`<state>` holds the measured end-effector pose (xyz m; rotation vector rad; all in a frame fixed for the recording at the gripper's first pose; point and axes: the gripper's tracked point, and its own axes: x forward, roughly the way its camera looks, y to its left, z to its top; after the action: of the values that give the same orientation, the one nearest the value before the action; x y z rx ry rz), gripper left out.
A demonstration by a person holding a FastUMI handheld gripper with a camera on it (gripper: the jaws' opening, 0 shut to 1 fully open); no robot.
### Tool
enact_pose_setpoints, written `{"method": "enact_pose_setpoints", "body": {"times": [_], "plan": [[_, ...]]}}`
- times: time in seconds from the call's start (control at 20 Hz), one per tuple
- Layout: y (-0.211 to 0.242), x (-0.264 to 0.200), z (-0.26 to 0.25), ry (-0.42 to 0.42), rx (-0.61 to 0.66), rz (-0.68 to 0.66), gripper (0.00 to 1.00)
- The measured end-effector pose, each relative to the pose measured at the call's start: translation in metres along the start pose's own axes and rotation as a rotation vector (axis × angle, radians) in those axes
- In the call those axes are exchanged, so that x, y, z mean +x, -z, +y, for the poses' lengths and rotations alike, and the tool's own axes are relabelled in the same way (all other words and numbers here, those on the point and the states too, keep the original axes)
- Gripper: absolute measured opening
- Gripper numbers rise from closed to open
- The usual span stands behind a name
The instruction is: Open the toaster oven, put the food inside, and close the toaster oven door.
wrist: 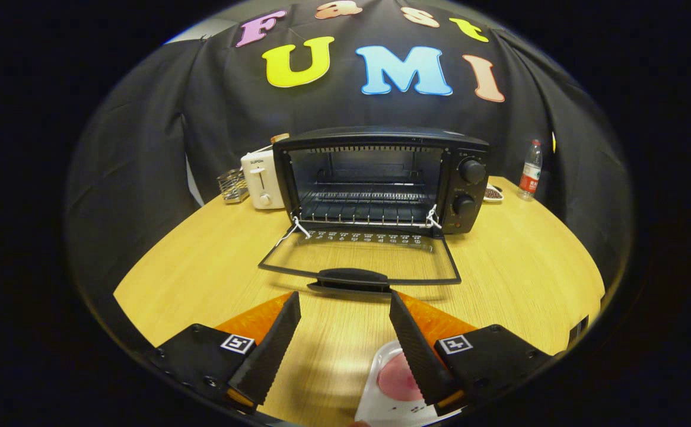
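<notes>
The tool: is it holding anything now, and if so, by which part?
Nothing is held. The tool is open, its fingers apart over the table; the food tray lies untouched beneath one finger.

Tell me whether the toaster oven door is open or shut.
Open. The toaster oven door lies folded down flat toward the table, baring the empty rack inside. The gripper is open, just short of the door handle.

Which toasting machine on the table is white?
The small pop-up toaster left of the black toaster oven is white. The open claw holds nothing, short of the oven's lowered door.
</notes>
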<state>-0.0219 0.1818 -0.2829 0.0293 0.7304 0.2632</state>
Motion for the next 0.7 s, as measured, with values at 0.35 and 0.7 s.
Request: {"method": "enact_pose_setpoints", "body": {"times": [0.35, 0.7], "plan": [[-0.003, -0.059, -0.035, -0.096, 0.032, 0.049, 0.96], [0.003, -0.076, -0.096, -0.143, 0.127, 0.174, 0.98]]}}
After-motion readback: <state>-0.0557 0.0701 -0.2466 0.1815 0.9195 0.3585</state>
